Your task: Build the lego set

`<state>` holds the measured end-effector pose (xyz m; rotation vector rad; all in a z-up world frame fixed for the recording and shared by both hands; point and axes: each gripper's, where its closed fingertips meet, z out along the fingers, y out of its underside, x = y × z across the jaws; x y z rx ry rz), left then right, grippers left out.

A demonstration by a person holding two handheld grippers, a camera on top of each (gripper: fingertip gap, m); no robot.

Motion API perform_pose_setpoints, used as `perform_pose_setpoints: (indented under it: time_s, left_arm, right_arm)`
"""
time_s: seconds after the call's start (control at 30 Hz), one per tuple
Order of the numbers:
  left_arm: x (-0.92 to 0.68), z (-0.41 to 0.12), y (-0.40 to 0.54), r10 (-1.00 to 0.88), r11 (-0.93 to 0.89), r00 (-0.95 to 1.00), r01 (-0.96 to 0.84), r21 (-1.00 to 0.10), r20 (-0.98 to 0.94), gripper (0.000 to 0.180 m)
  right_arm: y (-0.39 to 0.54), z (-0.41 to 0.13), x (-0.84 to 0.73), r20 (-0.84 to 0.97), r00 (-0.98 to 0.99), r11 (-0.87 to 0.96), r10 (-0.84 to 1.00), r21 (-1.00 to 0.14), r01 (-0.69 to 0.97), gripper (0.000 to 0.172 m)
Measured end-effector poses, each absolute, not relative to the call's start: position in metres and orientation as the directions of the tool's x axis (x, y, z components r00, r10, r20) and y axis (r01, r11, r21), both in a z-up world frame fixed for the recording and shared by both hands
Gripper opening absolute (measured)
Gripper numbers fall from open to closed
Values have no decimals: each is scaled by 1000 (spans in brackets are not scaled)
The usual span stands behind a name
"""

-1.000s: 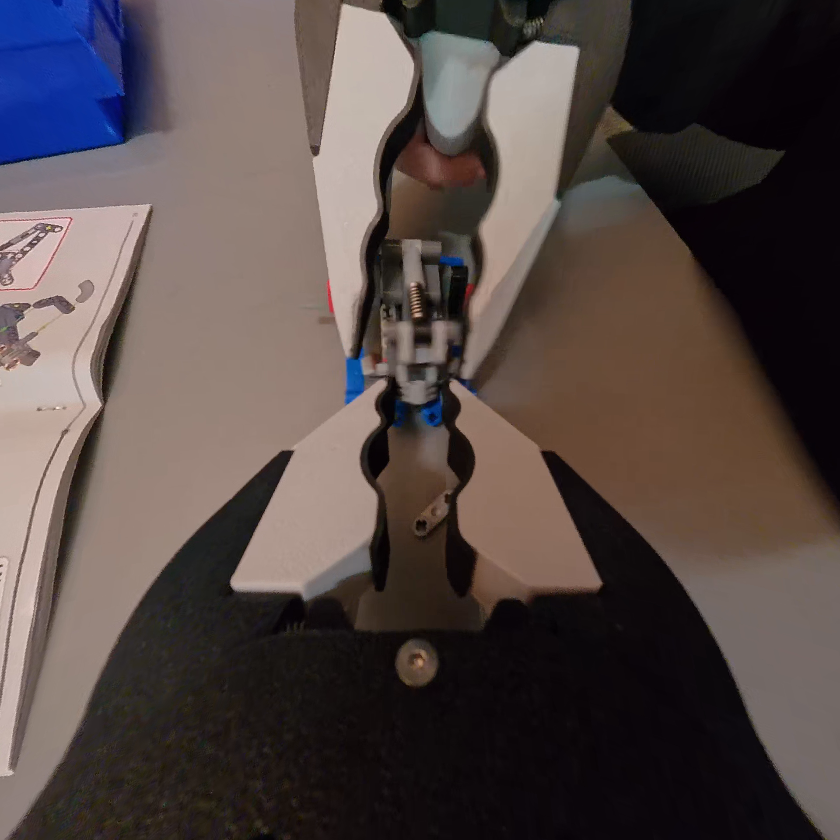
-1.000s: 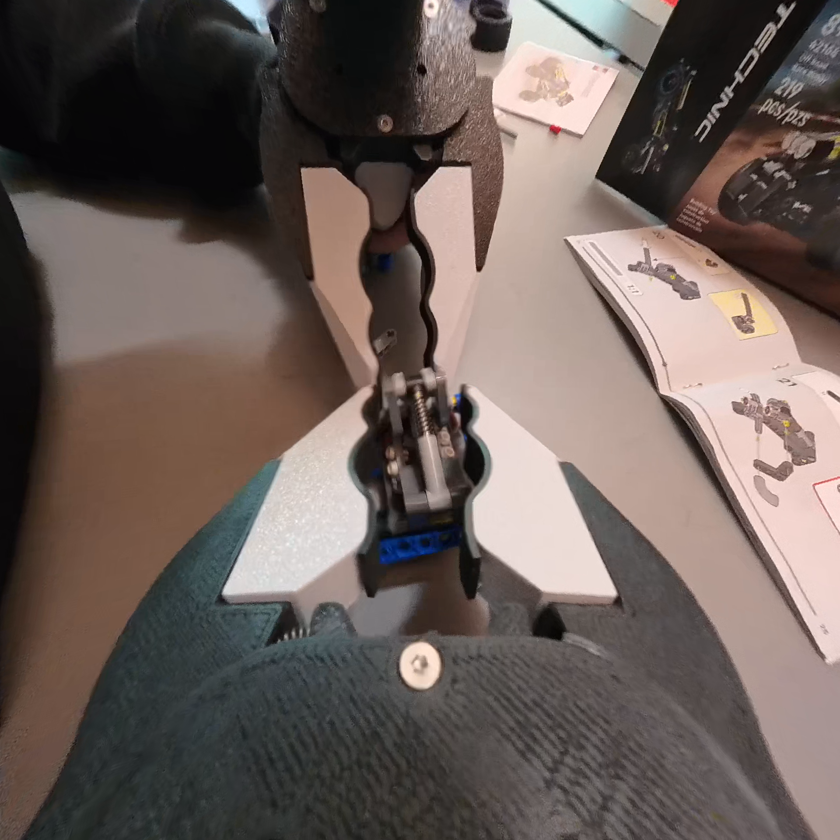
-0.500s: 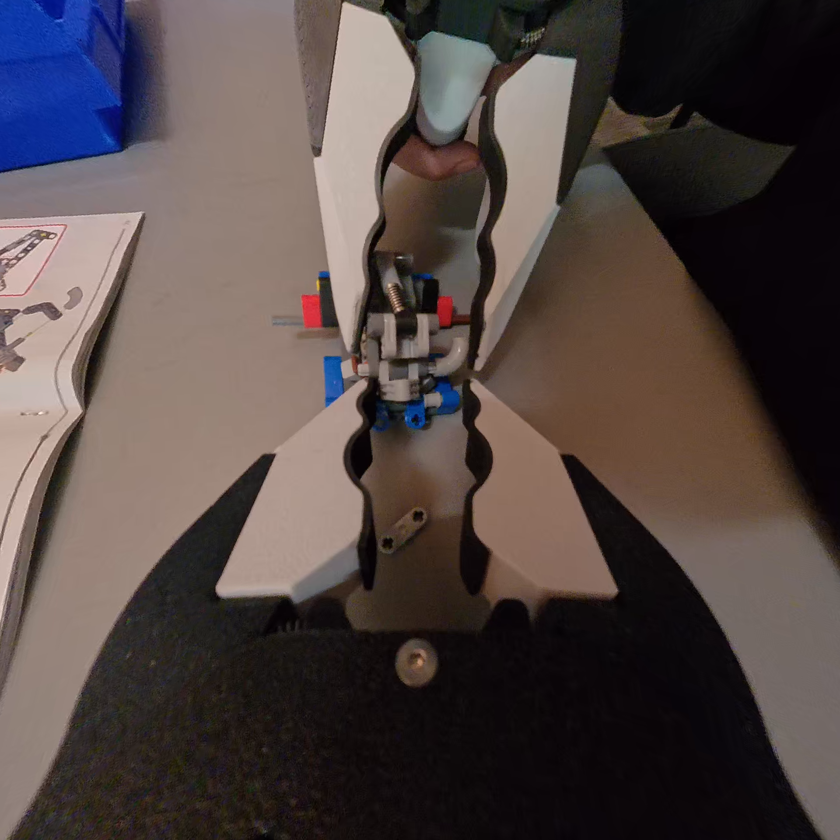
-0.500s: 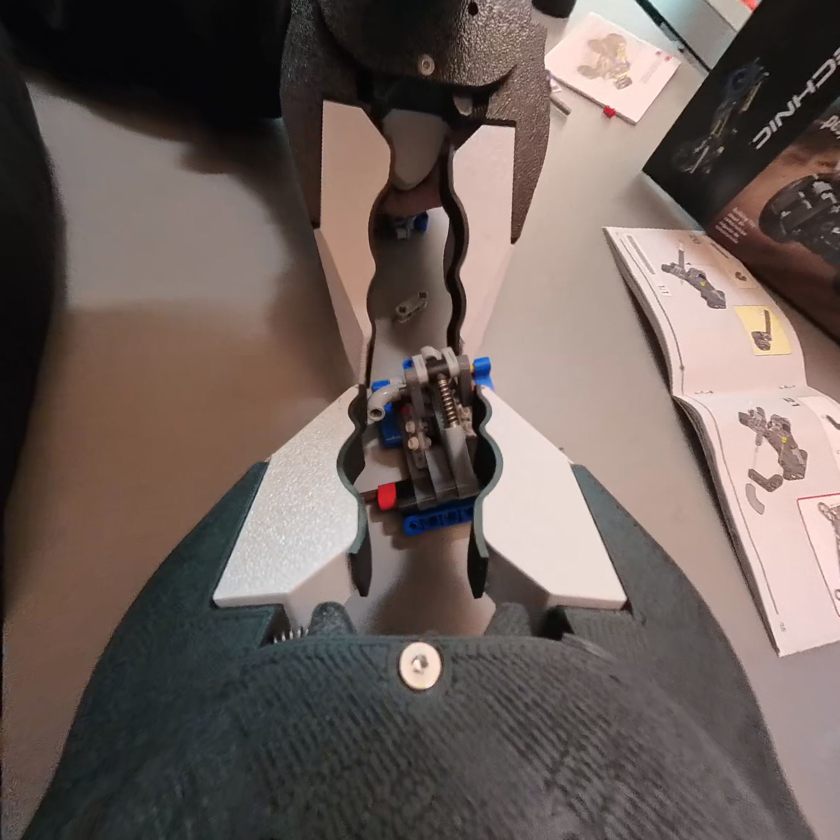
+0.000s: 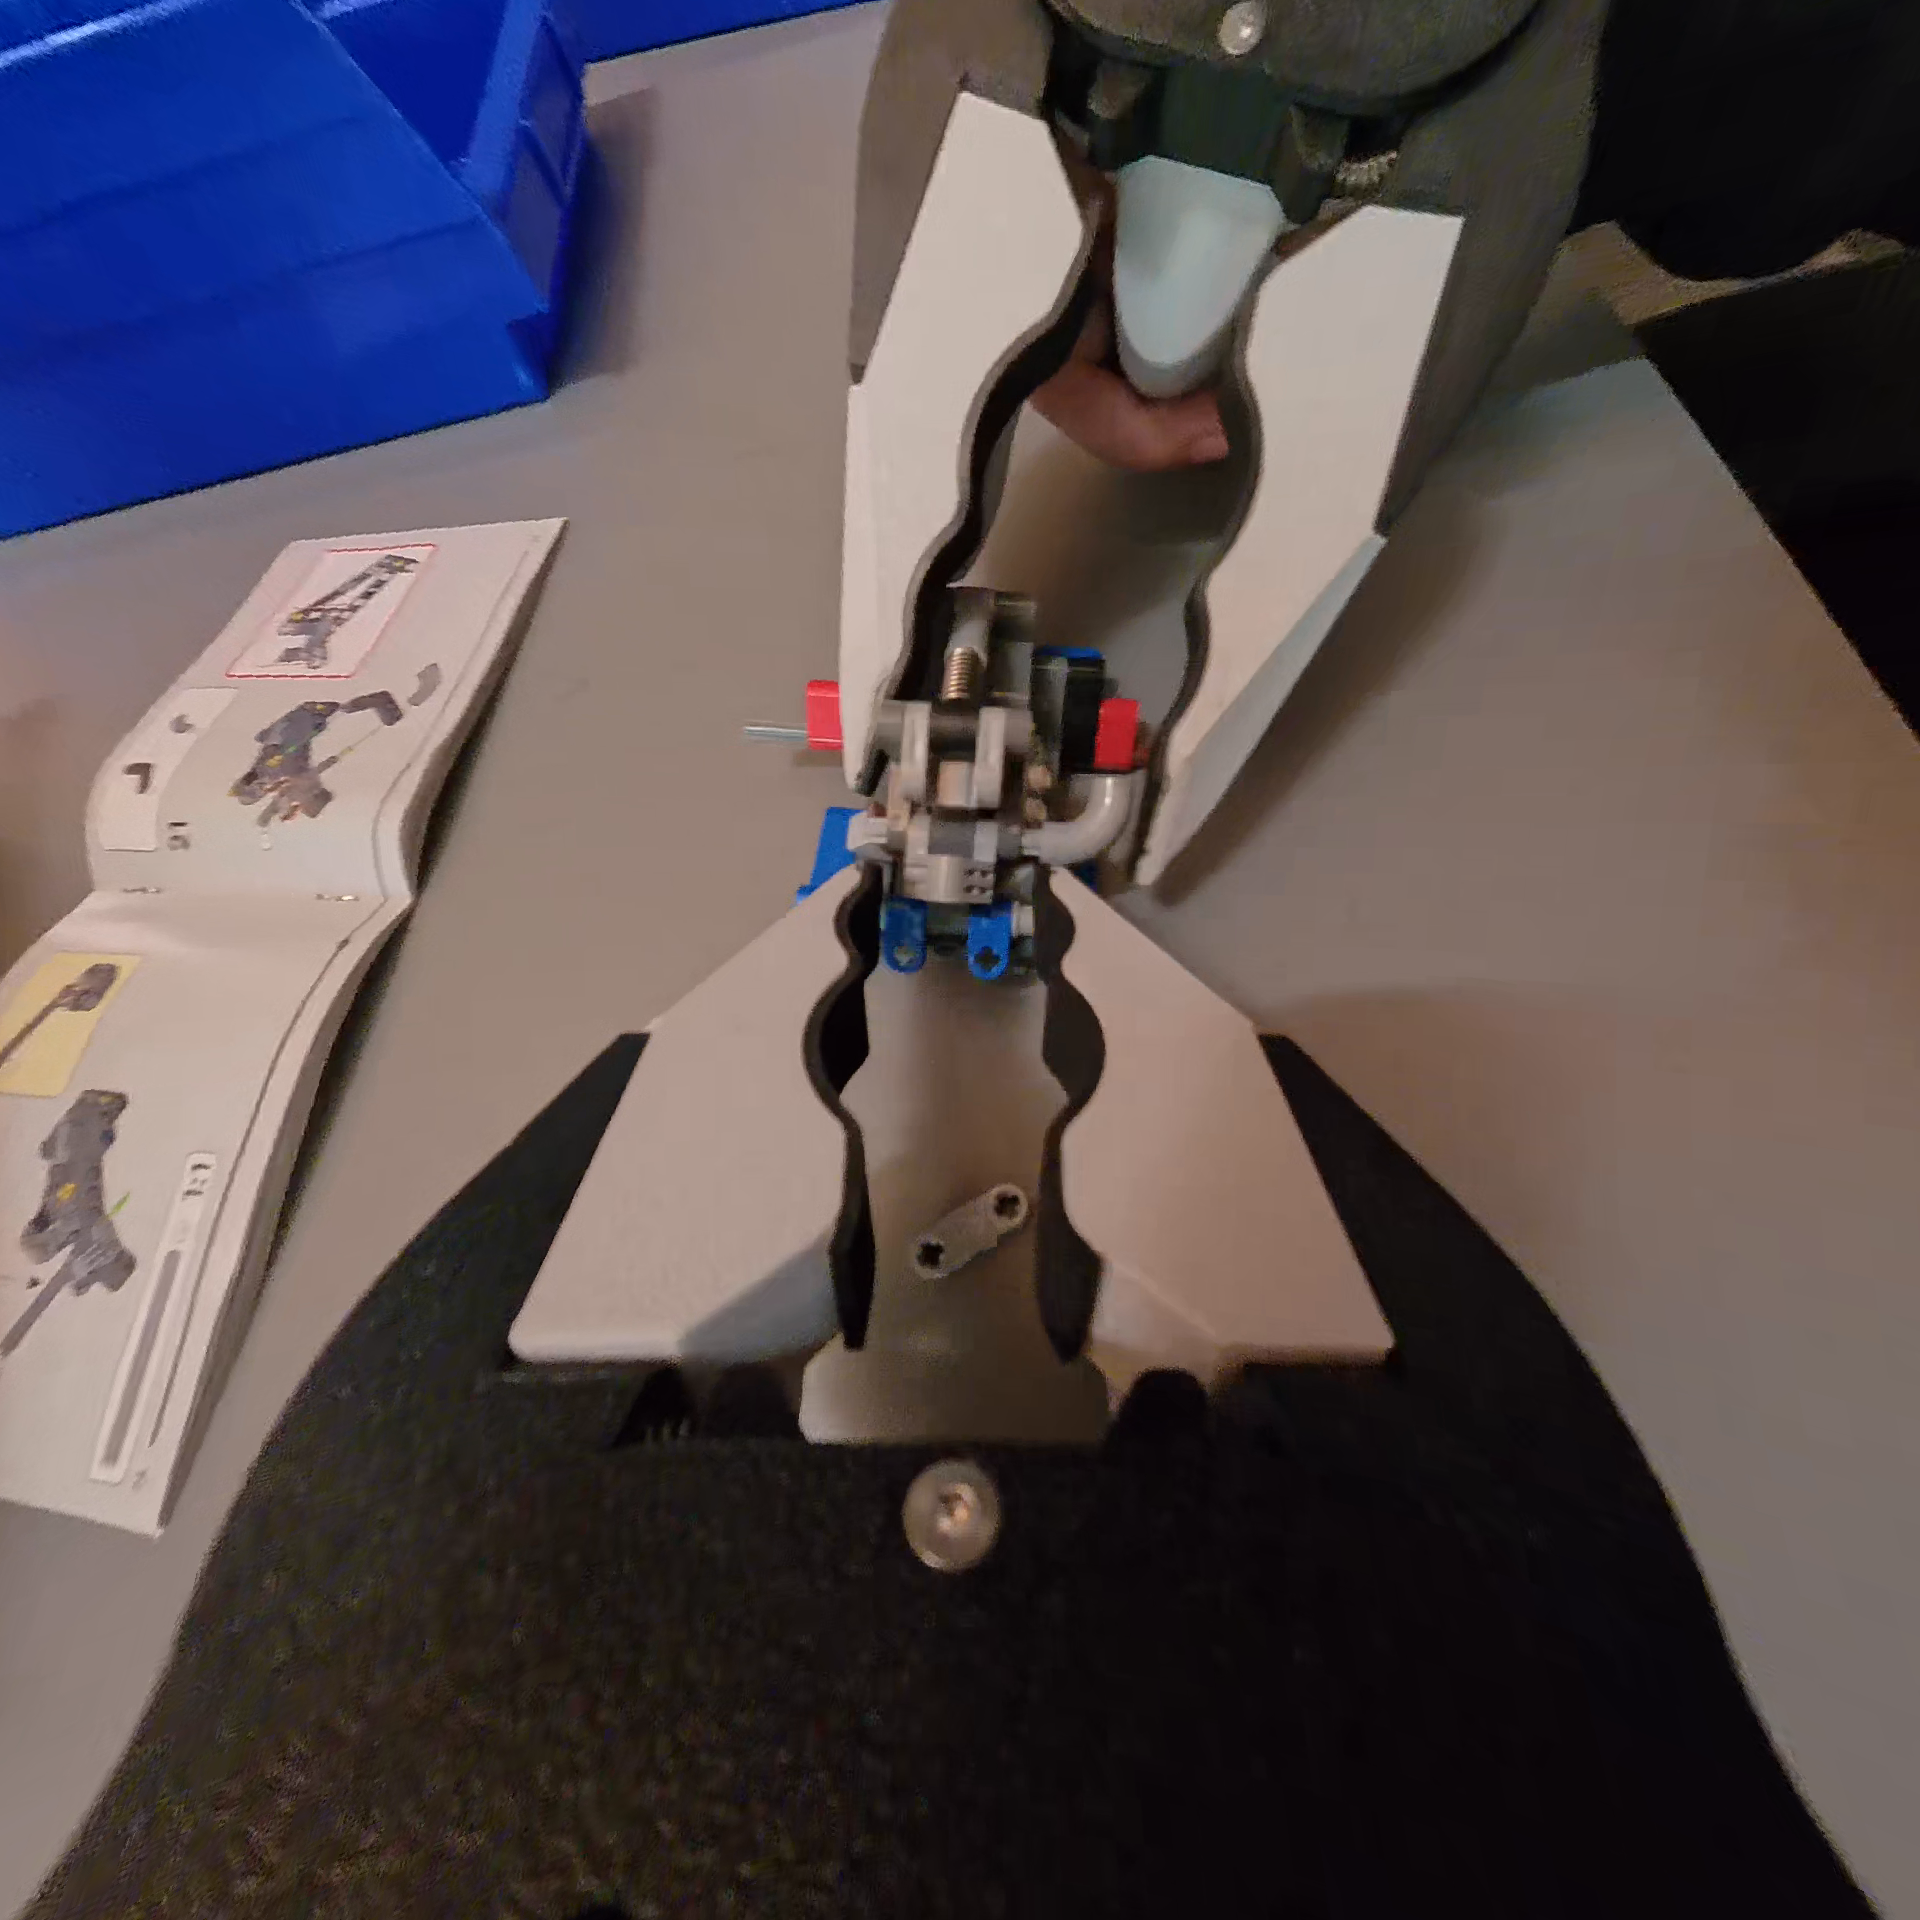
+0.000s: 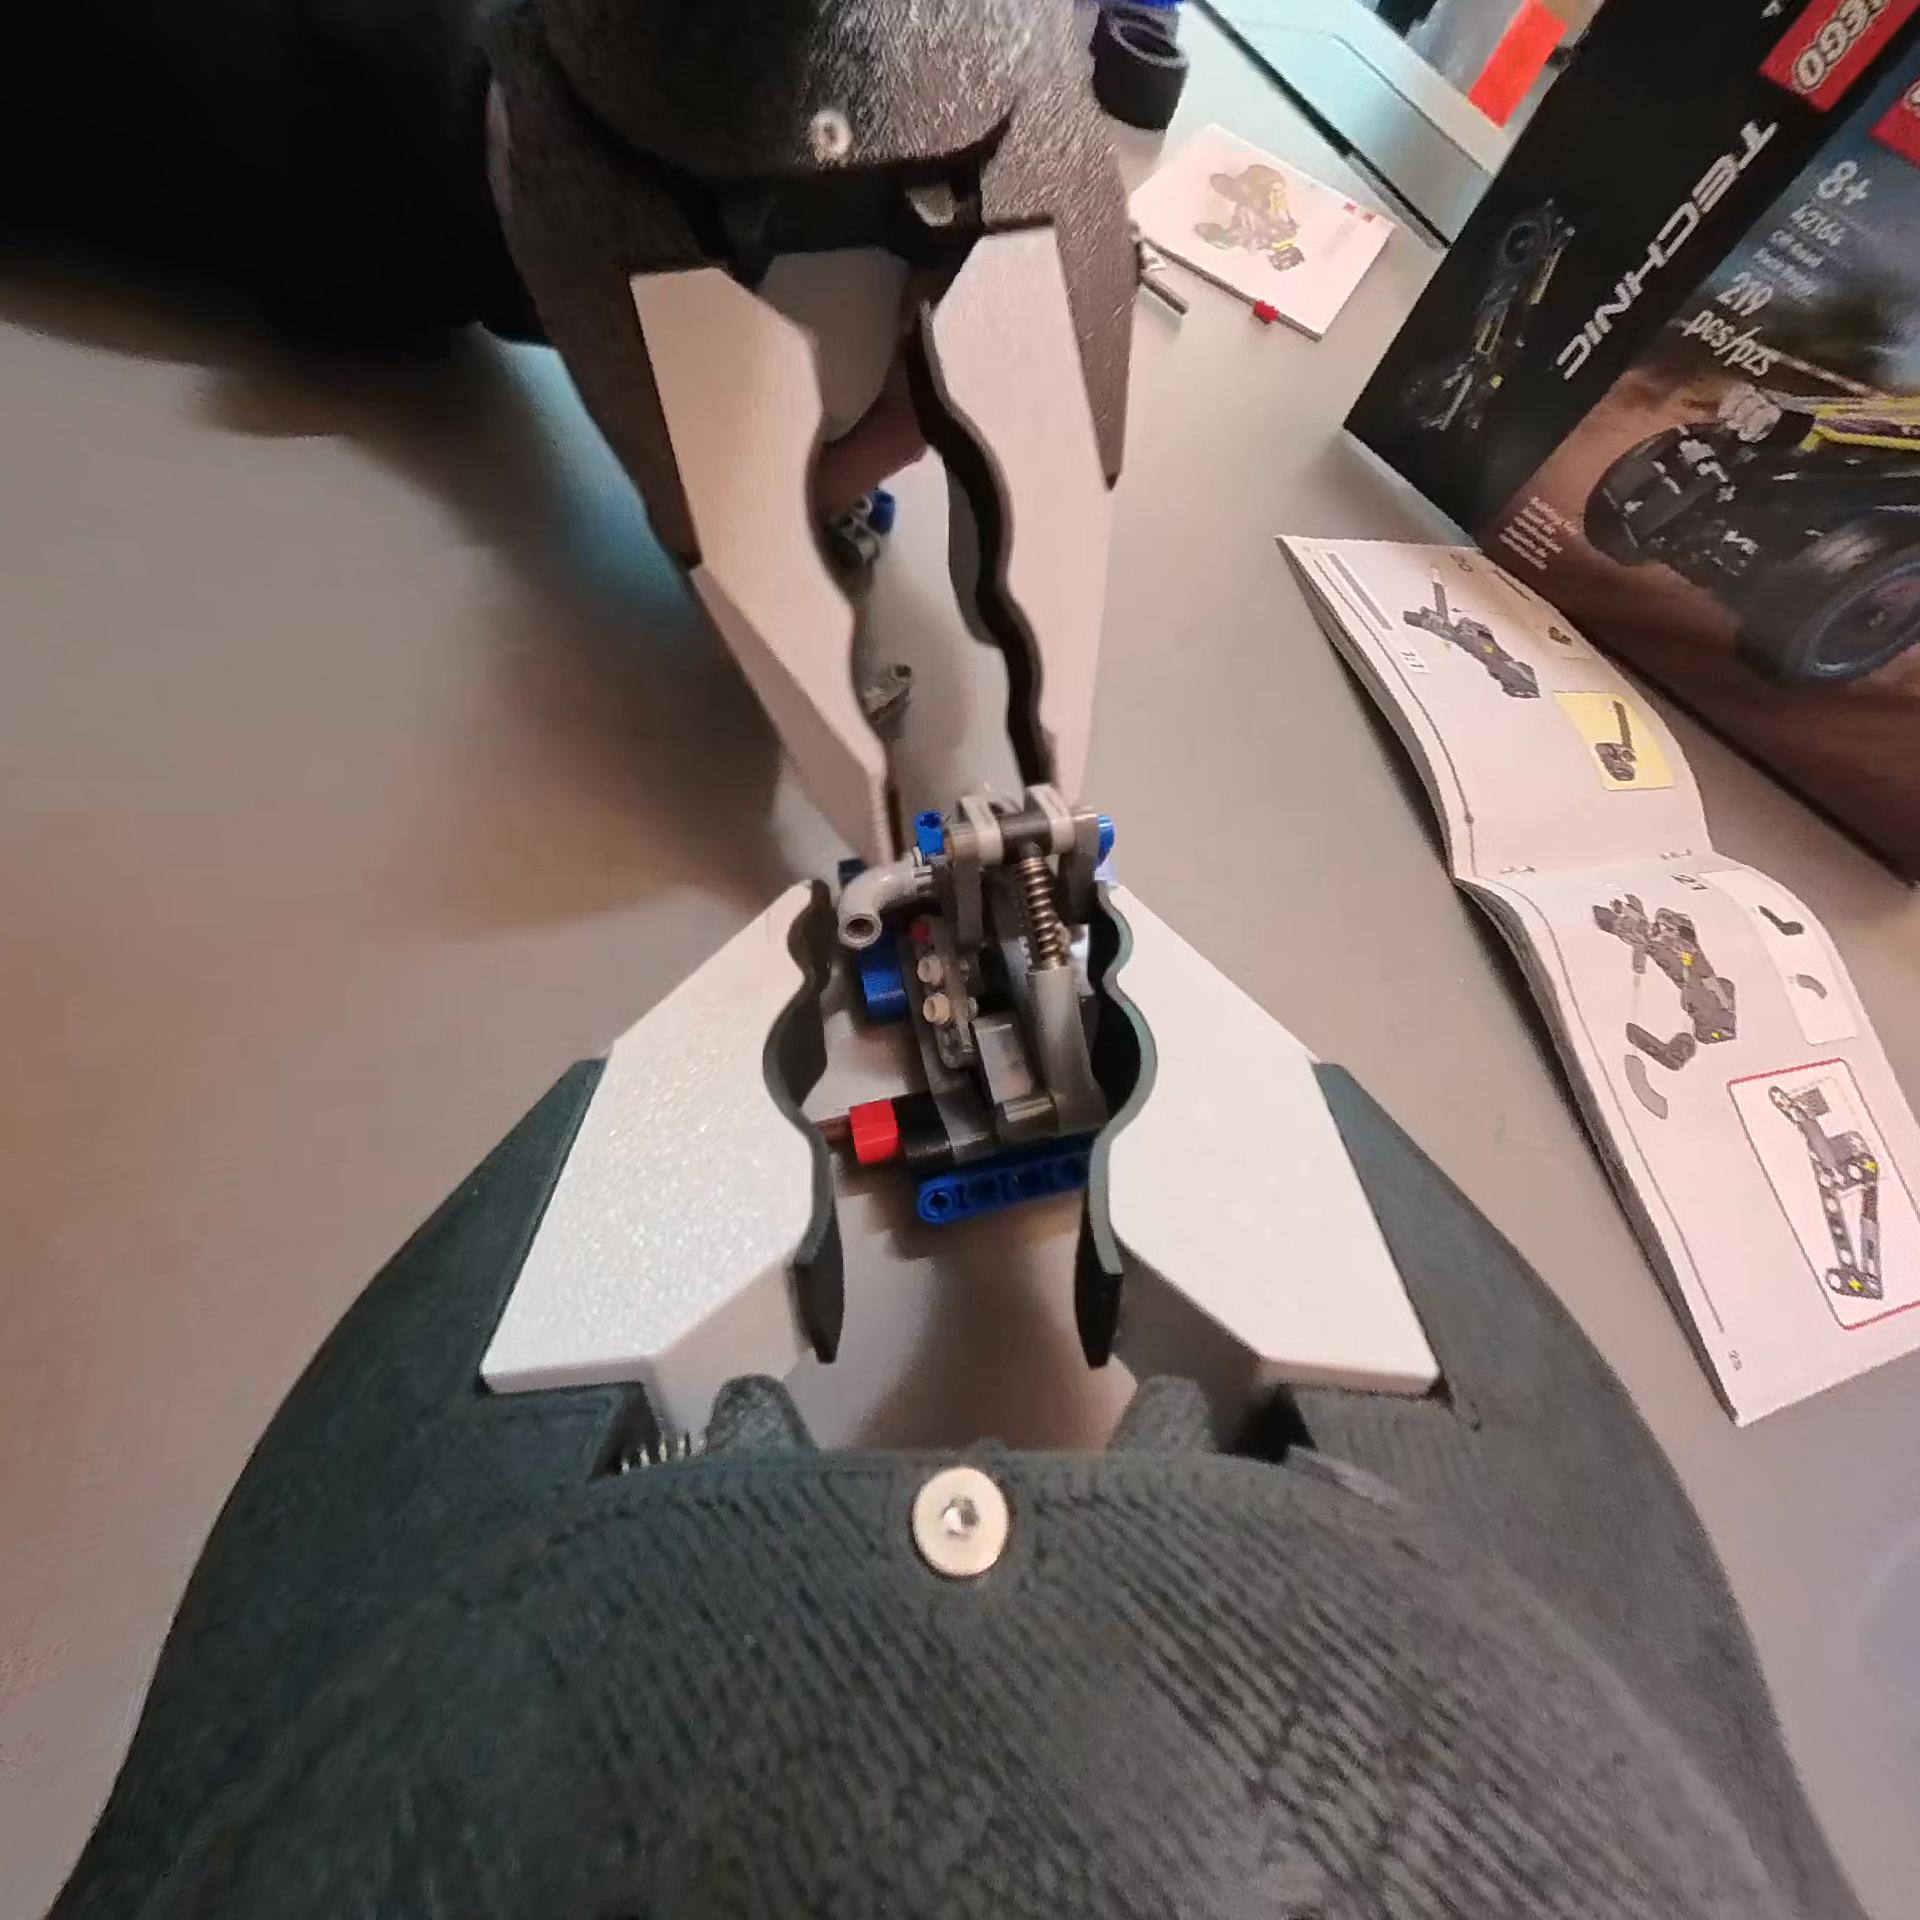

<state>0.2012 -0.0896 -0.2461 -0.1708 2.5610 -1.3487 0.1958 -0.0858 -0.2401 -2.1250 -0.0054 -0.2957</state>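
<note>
A brick-built assembly (image 5: pixel 966 769) of grey, blue and red parts with a metal spring lies on the grey table (image 5: pixel 1455 831) between the two grippers, which face each other. My left gripper (image 5: pixel 951 904) is shut on its near end, with the pads against the two blue connectors (image 5: pixel 945 940). My right gripper (image 6: pixel 956 904) is open around the other end of the assembly (image 6: pixel 997 997), with room beside its red bush (image 6: pixel 873 1132). A small grey flat link (image 5: pixel 971 1242) lies on the table between my left fingers, untouched.
An open instruction booklet (image 5: pixel 260 883) lies left of the grippers and also shows in the right wrist view (image 6: pixel 1662 935). Blue bins (image 5: pixel 260 208) stand far left. A dark set box (image 6: pixel 1714 364), a leaflet (image 6: pixel 1262 234) and a loose small part (image 6: pixel 862 514) lie beyond. The tips of both grippers are at nearly the same place. Between my left fingertips and the small grey flat link (image 5: pixel 971 1242) there is roughly 6 cm. The right camera catches it too, in the right wrist view (image 6: pixel 876 681).
My right jaws have spread apart and let go of the assembly. My left jaws opened, then closed again on the blue end. Both grippers shifted slightly around the assembly.
</note>
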Motion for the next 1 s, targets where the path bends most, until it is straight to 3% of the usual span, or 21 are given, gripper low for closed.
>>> perform_pose_setpoints:
  time_s: [0.1,0.23,0.37,0.6,0.8,1.0]
  left_arm:
    - [200,-246,-87,-218,567,-961,15,-824,-168,22]
    - [195,-248,-84,-208,566,-974,-42,-823,-93,32]
    - [193,-246,-83,-161,559,-983,-20,-829,-84,36]
    - [194,-246,-83,-124,587,-985,23,-809,-119,31]
    - [201,-248,-85,-149,585,-981,17,-811,-128,26]
    - [210,-252,-80,-175,611,-977,-11,-792,-121,19]
  right_arm:
    - [-91,-240,190,215,975,-574,-62,-806,141,51]
    - [-109,-229,197,122,989,-570,-82,-820,54,52]
    - [-105,-226,201,120,991,-533,-63,-843,68,52]
    - [-100,-238,201,151,988,-565,-20,-818,114,35]
    - [-98,-243,206,165,986,-582,-29,-804,118,36]
    - [-92,-244,208,122,991,-559,-54,-826,72,25]
